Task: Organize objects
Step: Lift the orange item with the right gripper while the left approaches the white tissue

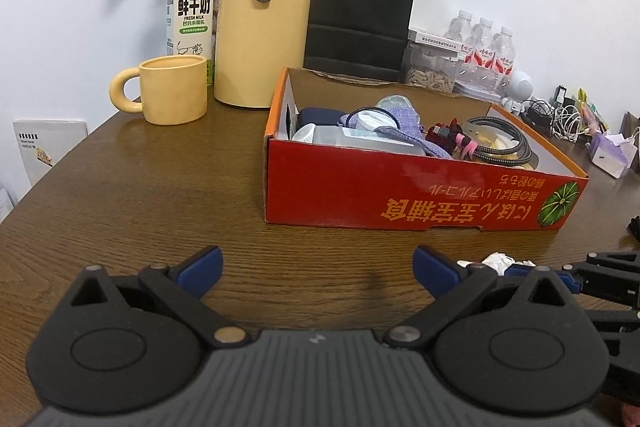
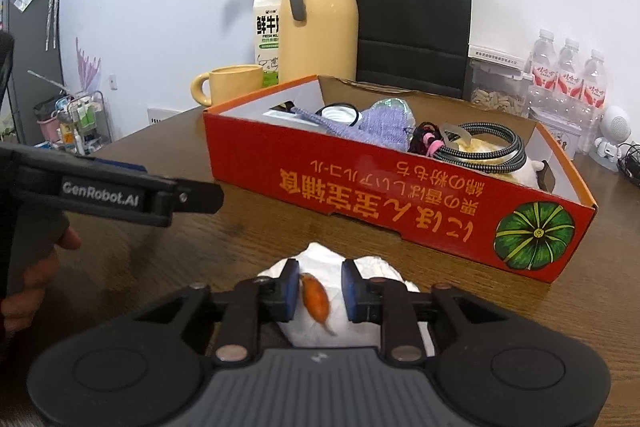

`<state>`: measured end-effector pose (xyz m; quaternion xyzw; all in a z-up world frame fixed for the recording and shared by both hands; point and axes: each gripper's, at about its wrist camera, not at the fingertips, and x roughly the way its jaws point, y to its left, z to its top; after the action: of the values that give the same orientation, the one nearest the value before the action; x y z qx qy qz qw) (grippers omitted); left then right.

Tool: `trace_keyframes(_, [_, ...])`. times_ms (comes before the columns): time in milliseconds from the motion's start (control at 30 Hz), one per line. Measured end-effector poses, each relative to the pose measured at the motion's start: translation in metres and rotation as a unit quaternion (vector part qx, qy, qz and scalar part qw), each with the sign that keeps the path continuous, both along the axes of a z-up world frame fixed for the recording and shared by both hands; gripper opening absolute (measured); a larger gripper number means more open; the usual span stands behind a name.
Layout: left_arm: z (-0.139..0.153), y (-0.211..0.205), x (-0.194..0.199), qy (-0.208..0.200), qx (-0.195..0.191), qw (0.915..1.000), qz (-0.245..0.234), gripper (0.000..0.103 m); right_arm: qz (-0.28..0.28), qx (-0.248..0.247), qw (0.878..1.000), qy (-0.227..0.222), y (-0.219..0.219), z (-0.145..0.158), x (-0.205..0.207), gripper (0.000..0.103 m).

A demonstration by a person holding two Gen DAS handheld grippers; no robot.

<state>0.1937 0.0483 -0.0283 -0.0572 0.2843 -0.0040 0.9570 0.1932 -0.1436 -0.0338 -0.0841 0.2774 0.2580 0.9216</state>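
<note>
On the brown wooden counter, one crumpled white paper wad with an orange bit on top is lying between the right claw's two blue pads, which are sitting narrowly apart, not pressing it. At one o'clock, one red open cardboard box is holding clutter. The left claw is hanging spread wide, empty. At eleven o'clock, one yellow mug is standing; three water bottles at two.
</note>
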Motion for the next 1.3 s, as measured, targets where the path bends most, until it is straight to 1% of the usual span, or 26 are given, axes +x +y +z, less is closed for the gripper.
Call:
trace_keyframes(167, [0.000,0.000,0.000,0.000,0.003,1.0000,0.003,0.103,0.005,-0.003,1.000,0.007,-0.002,-0.002,-0.003,0.022])
trace_keyframes(200, [-0.001,-0.001,0.001,0.000,0.005,1.0000,0.004,0.103,0.008,-0.005,1.000,0.007,-0.002,-0.002,-0.004,0.020])
trace_keyframes(233, [-0.001,0.000,0.000,0.001,0.005,1.0000,0.004,0.103,0.011,-0.007,1.000,0.005,-0.002,-0.002,-0.006,0.011])
trace_keyframes(367, [-0.001,-0.002,0.001,-0.001,0.008,0.9999,0.006,0.103,0.010,0.004,1.000,-0.004,-0.005,0.001,-0.009,0.011])
trace_keyframes(467, [0.000,-0.005,0.000,-0.001,0.012,0.9999,0.007,0.103,-0.003,0.027,0.999,-0.020,-0.016,0.008,-0.010,0.011])
trace_keyframes(533, [0.001,-0.011,-0.002,0.002,0.012,0.9999,-0.001,0.103,-0.018,0.040,0.999,-0.029,-0.027,0.012,-0.009,0.011])
trace_keyframes(667, [0.004,-0.031,-0.004,0.017,0.006,0.9989,-0.044,0.103,-0.055,0.053,0.996,-0.038,-0.052,0.015,-0.002,0.011])
trace_keyframes(767, [0.005,-0.051,-0.003,0.033,0.000,0.9960,-0.083,0.103,-0.078,0.061,0.994,-0.045,-0.070,0.016,0.002,0.011])
trace_keyframes(900, [0.002,-0.078,0.008,0.076,-0.007,0.9901,-0.118,0.103,-0.095,0.067,0.992,-0.052,-0.089,0.015,0.003,0.011])
trace_keyframes(967, [-0.002,-0.088,0.012,0.096,-0.018,0.9873,-0.125,0.103,-0.101,0.071,0.991,-0.058,-0.098,0.015,0.001,0.011])
trace_keyframes(1067, [-0.003,-0.099,0.019,0.108,-0.024,0.9855,-0.128,0.103,-0.107,0.078,0.989,-0.065,-0.109,0.017,-0.001,0.011])
trace_keyframes(1200, [-0.001,-0.110,0.029,0.110,-0.020,0.9862,-0.122,0.103,-0.107,0.085,0.988,-0.068,-0.119,0.017,-0.005,0.011])
trace_keyframes(1300, [-0.005,-0.122,0.039,0.121,-0.004,0.9862,-0.112,0.103,-0.099,0.089,0.988,-0.076,-0.121,0.018,-0.009,0.011])
